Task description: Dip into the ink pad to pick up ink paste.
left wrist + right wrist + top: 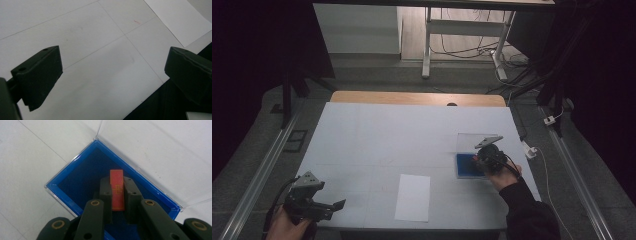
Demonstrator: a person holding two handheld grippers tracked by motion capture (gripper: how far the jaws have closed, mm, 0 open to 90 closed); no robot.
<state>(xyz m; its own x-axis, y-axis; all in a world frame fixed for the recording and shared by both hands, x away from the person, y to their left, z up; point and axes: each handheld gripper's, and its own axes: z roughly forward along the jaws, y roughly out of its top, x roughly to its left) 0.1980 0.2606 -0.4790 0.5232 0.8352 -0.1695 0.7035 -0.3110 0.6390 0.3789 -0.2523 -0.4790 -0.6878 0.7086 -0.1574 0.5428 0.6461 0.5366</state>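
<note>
Right hand-held gripper [117, 195] is clamped on a small red card [117, 190] with gold markings, jaws pinching its 2 flat faces, card standing on edge between them. The card sits over the dark-lined inside of the blue box [72, 166], whose clear lid [150, 147] is swung up and open at the far side. Cannot tell whether the card's lower edge touches the lining or hangs just above it.

In the high view the blue box [463, 165] lies on the right part of the bench [377, 135], with the right hand-held gripper [484, 159] directly over it.

Left hand-held gripper [112, 72] has its jaws wide apart with nothing between them, idle over bare bench; in the high view it [337, 205] sits at the near-left corner, well apart from the box. A white paper sheet [413, 197] lies flat near the front middle, untouched.

Progress, judged: lid already open, card gripped and at the box. Cannot tell whether the card is being put in or taken out. Left: finish that move, let go of the card, probably shut the lid.
</note>
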